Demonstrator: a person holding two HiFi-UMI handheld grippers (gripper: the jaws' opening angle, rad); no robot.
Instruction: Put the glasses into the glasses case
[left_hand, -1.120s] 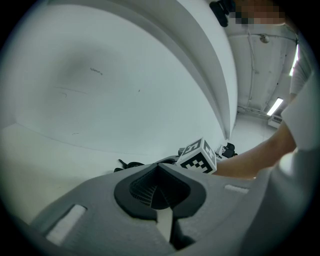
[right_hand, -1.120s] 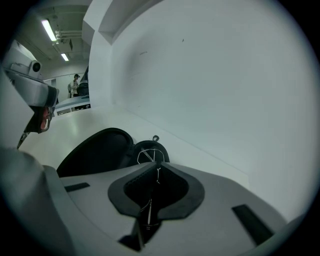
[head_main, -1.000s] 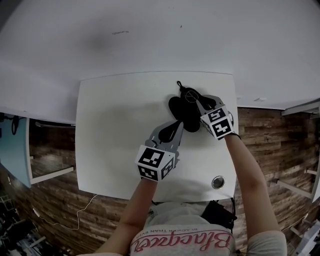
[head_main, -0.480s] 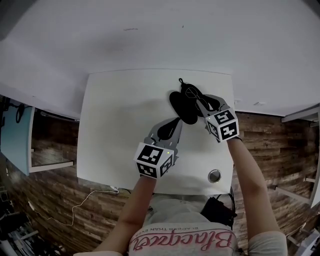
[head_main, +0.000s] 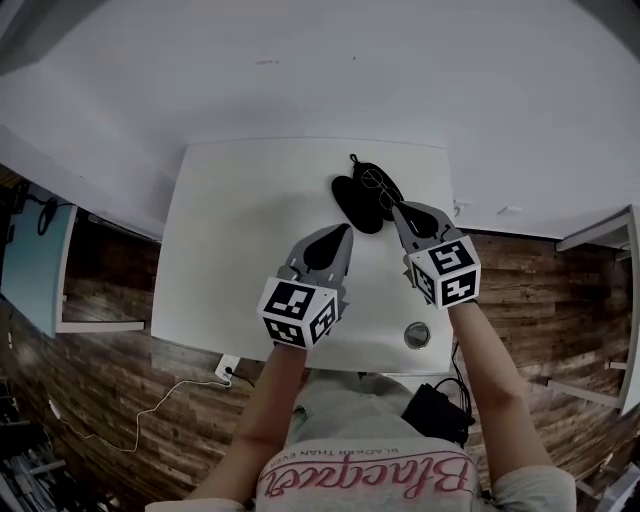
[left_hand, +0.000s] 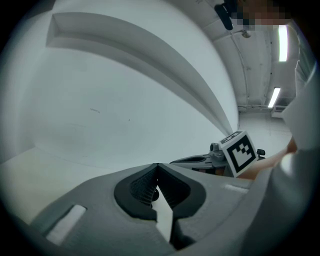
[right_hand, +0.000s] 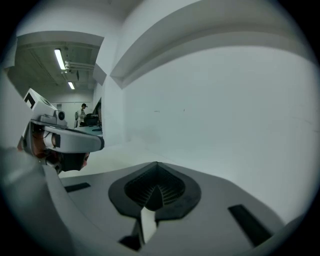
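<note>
Small dark glasses (head_main: 379, 187) blur indistinctly into the glasses case (head_main: 352, 204).

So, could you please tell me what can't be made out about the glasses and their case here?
- Glasses: head view, too small and dark against the black case to tell whether they lie inside or on top.
- Case lid: head view, too small to tell open from closed.
- Gripper views: neither shows glasses or case.
- Round thing at the table's near edge: head view, too small to identify.
</note>
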